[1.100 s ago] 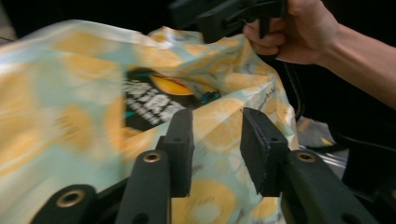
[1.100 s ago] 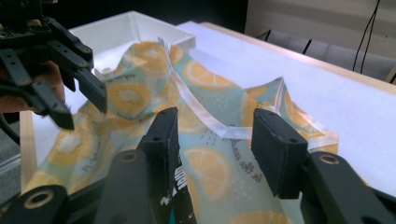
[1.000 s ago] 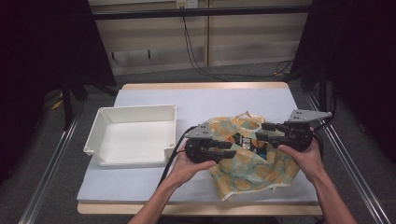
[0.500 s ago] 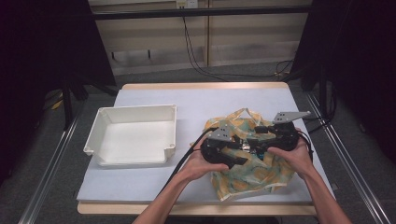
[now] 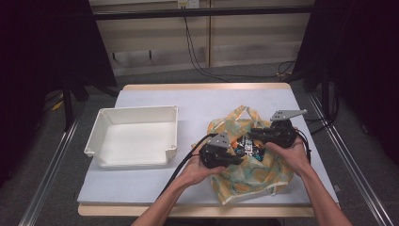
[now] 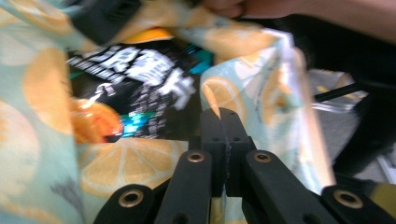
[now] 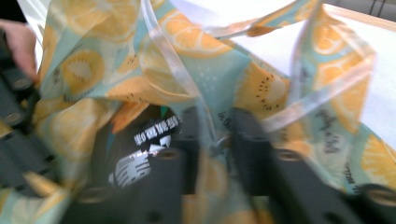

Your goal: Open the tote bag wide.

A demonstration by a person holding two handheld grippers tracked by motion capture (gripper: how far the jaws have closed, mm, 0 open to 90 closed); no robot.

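table (image 5: 155,188): pale wood edge, covered by a light grey mat (image 5: 207,101)
floor (image 5: 56,155): grey, with metal rails (image 5: 44,181) left and right of the table
far wall (image 5: 254,47): beige panels, black cables (image 5: 197,52) hanging down
sides: dark curtains (image 5: 42,61) left and right

The setting is a lab or test bay set up for recording, not a home or shop. One small counter (image 5: 155,183), covered with a pale grey mat over a wooden edge, stands alone on grey carpet. Metal rails (image 5: 47,188) run along the floor on both sides of it. Black curtains (image 5: 42,70) close off the left and right, and a dark horizontal bar (image 5: 197,12) crosses overhead. Behind the counter is a plain beige panelled wall (image 5: 254,42), with black cables (image 5: 195,52) hanging down it from a wall socket (image 5: 187,4) and trailing across the floor. The furnishing is sparse and functional throughout.
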